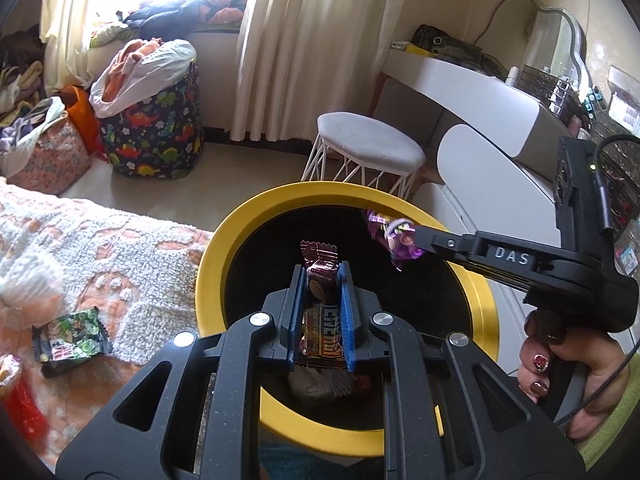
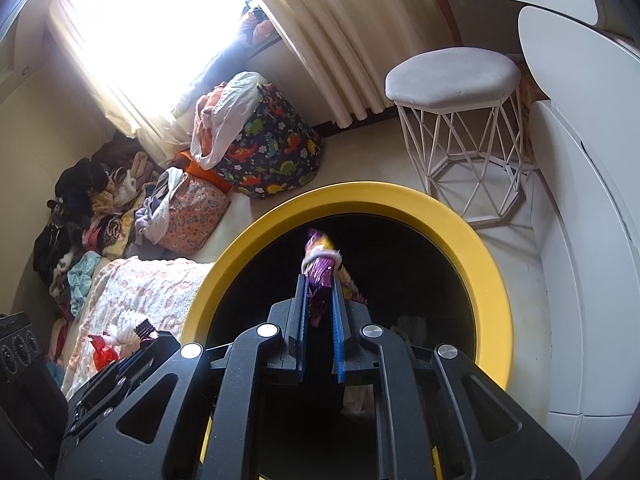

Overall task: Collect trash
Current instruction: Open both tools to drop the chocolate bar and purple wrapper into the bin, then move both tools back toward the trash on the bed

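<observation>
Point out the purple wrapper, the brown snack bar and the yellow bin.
purple wrapper (image 2: 319, 268), right wrist view, crumpled middle.
brown snack bar (image 1: 322, 280), left wrist view, part between the fingers.
yellow bin (image 1: 216, 248), left wrist view, left rim.

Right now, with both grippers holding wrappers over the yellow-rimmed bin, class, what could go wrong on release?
1. The purple wrapper in the right gripper hangs near the bin's yellow rim; it might catch there or fall outside.
2. The brown wrapper sits deep between the left gripper fingers and may cling.
3. A green packet on the blanket could be forgotten.
</observation>
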{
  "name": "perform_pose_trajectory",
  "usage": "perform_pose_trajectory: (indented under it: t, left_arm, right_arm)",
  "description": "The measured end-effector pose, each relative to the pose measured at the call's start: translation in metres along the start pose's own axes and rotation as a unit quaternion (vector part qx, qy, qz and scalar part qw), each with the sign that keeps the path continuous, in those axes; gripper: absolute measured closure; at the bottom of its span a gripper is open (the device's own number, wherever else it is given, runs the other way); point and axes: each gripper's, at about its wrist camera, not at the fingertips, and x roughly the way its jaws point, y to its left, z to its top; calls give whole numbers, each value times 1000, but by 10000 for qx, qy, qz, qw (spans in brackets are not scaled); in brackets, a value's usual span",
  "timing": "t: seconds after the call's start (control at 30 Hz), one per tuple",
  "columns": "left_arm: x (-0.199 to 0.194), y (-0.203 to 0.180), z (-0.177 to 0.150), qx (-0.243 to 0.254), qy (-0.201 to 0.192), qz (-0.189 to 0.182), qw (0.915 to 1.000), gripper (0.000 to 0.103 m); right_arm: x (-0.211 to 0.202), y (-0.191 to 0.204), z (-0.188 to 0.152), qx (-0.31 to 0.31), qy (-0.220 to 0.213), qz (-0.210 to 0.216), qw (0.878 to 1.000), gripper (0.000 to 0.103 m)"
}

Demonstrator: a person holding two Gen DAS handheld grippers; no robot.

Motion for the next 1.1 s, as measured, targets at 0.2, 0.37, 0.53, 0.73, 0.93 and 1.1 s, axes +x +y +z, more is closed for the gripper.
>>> perform_pose_trajectory:
  t: [0.2, 0.37, 0.53, 0.73, 0.93, 1.1]
  left_arm:
    - [-5, 8, 1, -181, -80, -40, 9998, 58]
    - [-16, 15, 2, -346, -142, 96, 9993, 17]
    - [-31, 24, 2, -522, -285, 281, 9978, 11]
    - [-50, 31, 0, -550, -449, 447, 9965, 11]
    - [-68, 37, -1, -552, -597, 609, 9948, 11]
    - [-82, 43, -1, -603, -713, 722, 9930, 11]
  right_arm:
    - [0, -2, 1, 55, 2, -34, 10000, 71]
    - [-3, 0, 2, 36, -85, -18, 10000, 63]
    - [-6, 6, 3, -23, -170, -23, 9999, 55]
    - [-10, 17, 4, -191, -267, 24, 9995, 53]
    - [-14, 27, 3, -321, -342, 73, 9989, 53]
    - [-20, 39, 2, -442, -423, 168, 9980, 53]
